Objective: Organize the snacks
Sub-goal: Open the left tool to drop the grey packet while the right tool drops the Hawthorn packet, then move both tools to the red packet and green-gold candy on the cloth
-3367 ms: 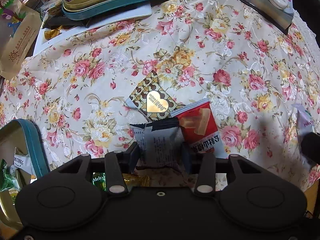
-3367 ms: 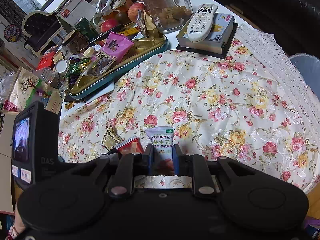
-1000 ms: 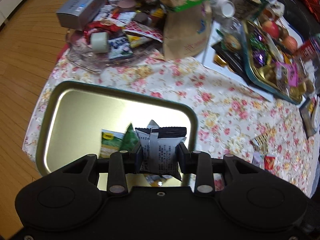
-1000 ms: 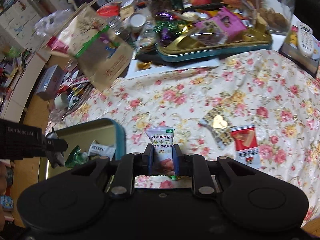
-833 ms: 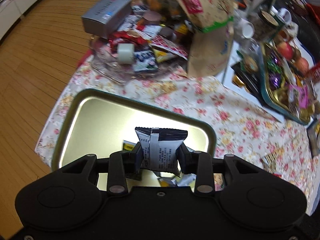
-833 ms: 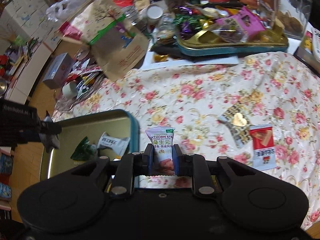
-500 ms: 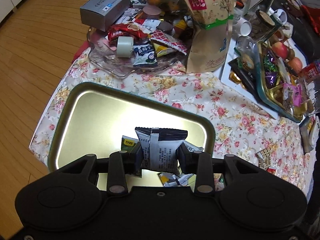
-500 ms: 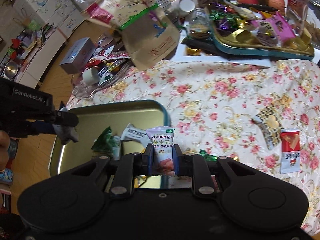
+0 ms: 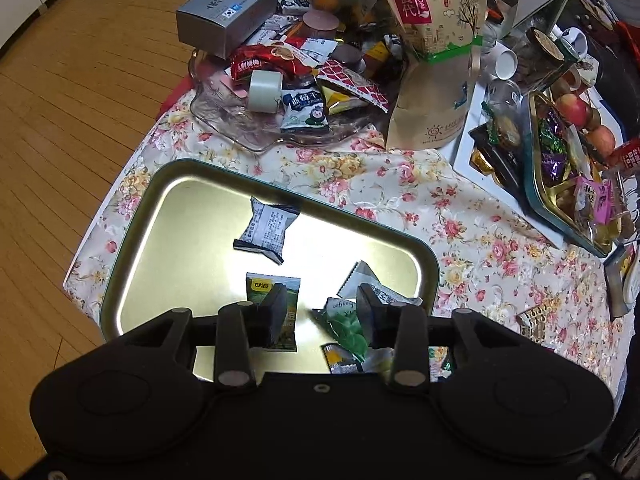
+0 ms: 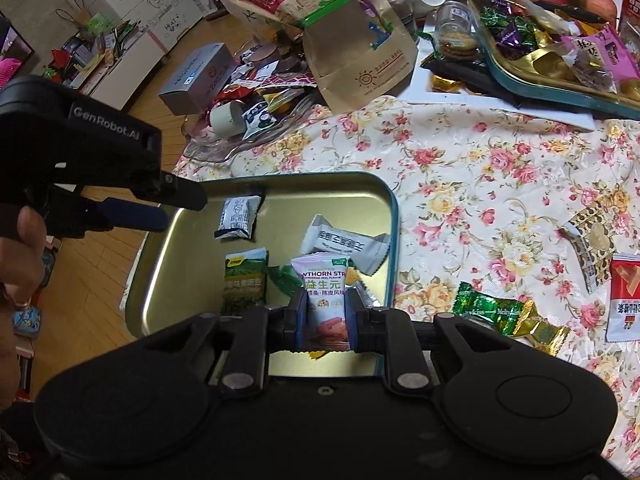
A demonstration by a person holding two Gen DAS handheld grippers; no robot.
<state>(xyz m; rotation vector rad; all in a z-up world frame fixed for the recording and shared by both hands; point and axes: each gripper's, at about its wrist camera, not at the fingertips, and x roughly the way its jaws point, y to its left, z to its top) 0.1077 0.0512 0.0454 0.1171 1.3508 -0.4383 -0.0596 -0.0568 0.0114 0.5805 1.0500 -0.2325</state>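
Note:
A gold tin with a teal rim lies on the flowered cloth and holds several snack packets. A black-and-grey packet lies loose on its floor, also seen in the right wrist view. My left gripper hovers above the tin, its jaws opening with nothing between them; from the right it shows at the tin's left rim. My right gripper is shut on a white hawthorn-strip packet, held upright over the tin's near right part.
On the cloth right of the tin lie a green candy, a heart-marked packet and a red packet. Behind stand a glass dish of snacks, a brown paper bag and a sweets tray. The table edge and wooden floor are left.
My left gripper opened and let go of the black-and-grey packet, which dropped into the tin. The right gripper carried its hawthorn packet leftward to above the tin.

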